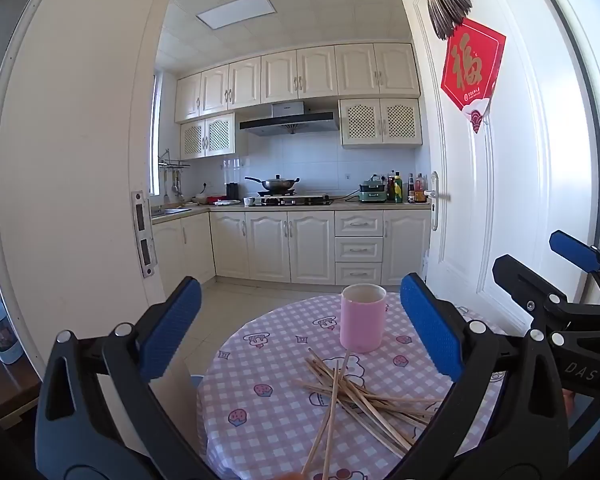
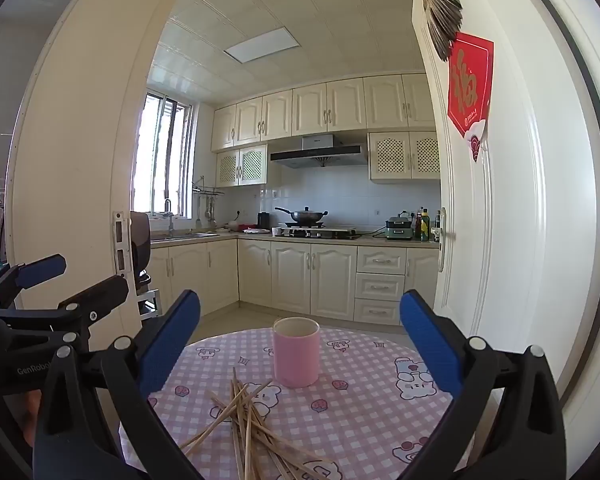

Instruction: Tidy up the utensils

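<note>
Both grippers, left gripper [image 1: 300,332] and right gripper [image 2: 300,340], are held wide and empty (nothing gripped) above the chopsticks [image 1: 364,396] piled just before the pink cup [image 1: 363,317], nearer the left.

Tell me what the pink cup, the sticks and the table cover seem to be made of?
Cup: probably glazed ceramic; smooth, softly glossy pink wall with a pale inside.
Sticks: wood or bamboo; matt tan, thin and straight.
Cover: likely wipe-clean plastic or coated cloth; printed pink check lying flat with a faint sheen.
</note>
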`<move>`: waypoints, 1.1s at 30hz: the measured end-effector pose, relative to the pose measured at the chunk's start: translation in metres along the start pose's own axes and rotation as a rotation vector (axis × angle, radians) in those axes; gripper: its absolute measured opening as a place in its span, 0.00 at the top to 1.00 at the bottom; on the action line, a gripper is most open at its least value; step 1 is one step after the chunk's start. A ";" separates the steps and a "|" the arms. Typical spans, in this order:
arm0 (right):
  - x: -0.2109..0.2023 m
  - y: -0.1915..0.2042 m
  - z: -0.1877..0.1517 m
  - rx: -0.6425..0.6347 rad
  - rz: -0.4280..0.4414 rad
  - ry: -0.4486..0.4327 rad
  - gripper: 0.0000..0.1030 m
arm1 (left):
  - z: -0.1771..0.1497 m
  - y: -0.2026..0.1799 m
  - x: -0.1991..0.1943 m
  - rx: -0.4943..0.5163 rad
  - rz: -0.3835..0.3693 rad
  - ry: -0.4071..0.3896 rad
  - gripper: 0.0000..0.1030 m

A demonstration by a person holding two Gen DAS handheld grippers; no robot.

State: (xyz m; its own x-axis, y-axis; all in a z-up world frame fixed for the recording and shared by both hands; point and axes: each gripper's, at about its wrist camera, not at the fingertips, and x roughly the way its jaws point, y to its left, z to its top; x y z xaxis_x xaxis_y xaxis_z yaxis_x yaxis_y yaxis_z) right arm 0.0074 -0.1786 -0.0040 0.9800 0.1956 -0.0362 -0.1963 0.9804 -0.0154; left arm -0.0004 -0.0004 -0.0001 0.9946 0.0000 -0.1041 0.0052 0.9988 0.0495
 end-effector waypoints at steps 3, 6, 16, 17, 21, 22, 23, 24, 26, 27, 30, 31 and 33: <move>0.000 0.000 -0.001 0.001 0.001 0.002 0.07 | 0.000 0.000 0.000 0.000 0.001 0.006 0.06; 0.000 0.001 -0.001 0.003 0.002 0.001 0.07 | 0.000 0.000 0.001 -0.001 0.000 0.005 0.06; 0.000 -0.001 0.001 0.006 0.003 0.007 0.07 | 0.000 0.000 0.001 -0.003 0.001 0.005 0.06; 0.001 -0.001 0.001 0.007 0.003 0.010 0.07 | 0.000 0.000 0.001 -0.001 0.001 0.003 0.06; 0.001 0.000 -0.002 0.007 0.003 0.010 0.07 | 0.000 0.000 0.000 -0.002 0.001 0.003 0.06; 0.002 0.000 -0.001 0.008 0.004 0.011 0.07 | 0.000 0.000 0.000 -0.001 0.001 0.004 0.06; 0.002 0.000 -0.002 0.009 0.005 0.011 0.07 | 0.000 0.000 0.000 -0.001 0.001 0.005 0.06; 0.001 -0.001 -0.003 0.009 0.005 0.012 0.07 | 0.000 0.000 0.000 -0.001 0.000 0.005 0.06; 0.002 0.001 -0.004 0.009 0.005 0.013 0.07 | -0.001 -0.001 0.001 -0.001 0.001 0.006 0.06; 0.003 0.000 -0.005 0.009 0.005 0.015 0.07 | -0.003 -0.001 0.001 -0.001 0.001 0.007 0.06; 0.004 0.000 -0.007 0.011 0.006 0.019 0.07 | -0.003 0.002 0.002 -0.001 0.003 0.008 0.06; 0.005 0.000 -0.007 0.012 0.006 0.020 0.07 | -0.003 0.002 0.003 -0.002 0.003 0.008 0.06; 0.005 0.001 -0.007 0.013 0.007 0.022 0.07 | -0.006 0.004 0.006 -0.003 0.001 0.010 0.06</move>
State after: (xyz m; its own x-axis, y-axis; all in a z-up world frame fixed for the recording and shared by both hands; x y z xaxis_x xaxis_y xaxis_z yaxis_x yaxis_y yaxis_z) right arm 0.0115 -0.1771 -0.0113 0.9777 0.2019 -0.0579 -0.2023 0.9793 -0.0017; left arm 0.0047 0.0039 -0.0061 0.9935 0.0016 -0.1139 0.0038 0.9989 0.0471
